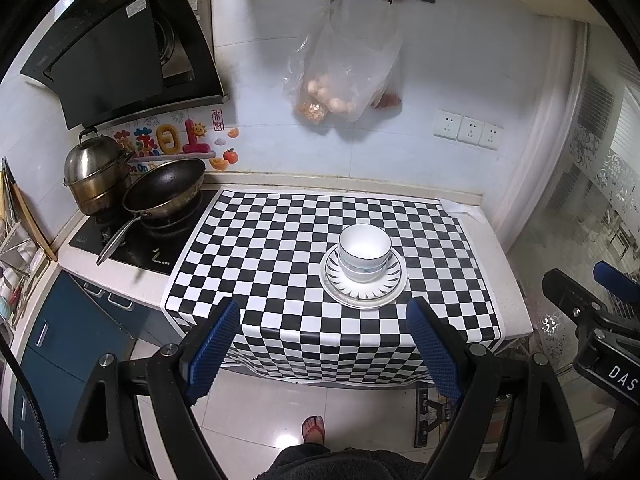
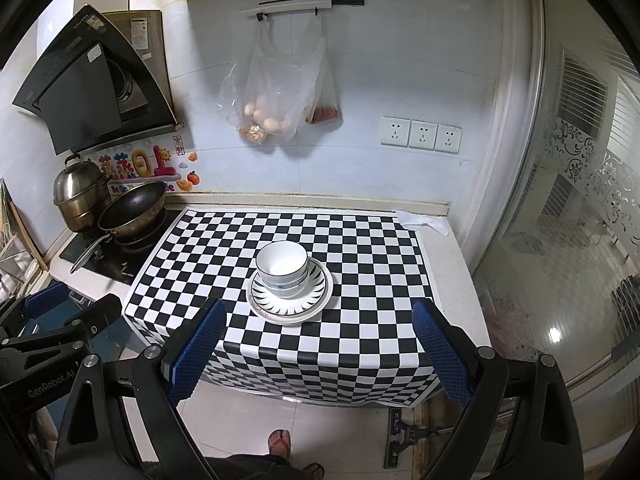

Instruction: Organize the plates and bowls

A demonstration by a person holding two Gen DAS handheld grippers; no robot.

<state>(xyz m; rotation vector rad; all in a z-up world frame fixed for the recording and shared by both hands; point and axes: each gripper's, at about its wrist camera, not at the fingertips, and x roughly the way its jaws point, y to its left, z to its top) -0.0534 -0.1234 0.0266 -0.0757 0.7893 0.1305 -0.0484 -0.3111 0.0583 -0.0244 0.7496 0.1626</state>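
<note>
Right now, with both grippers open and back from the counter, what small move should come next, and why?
Probably nothing more: the bowls already sit nested on the plates, and the left gripper and right gripper are open, empty and clear of them.

The stacked bowls [image 1: 364, 254] hide the middle of the plates [image 1: 363, 280] beneath them, and how many plates lie there is hard to tell. The range hood [image 1: 116, 52] is cut off at the left wrist view's top edge. The bag's [image 2: 276, 92] contents are too blurred to name.
</note>
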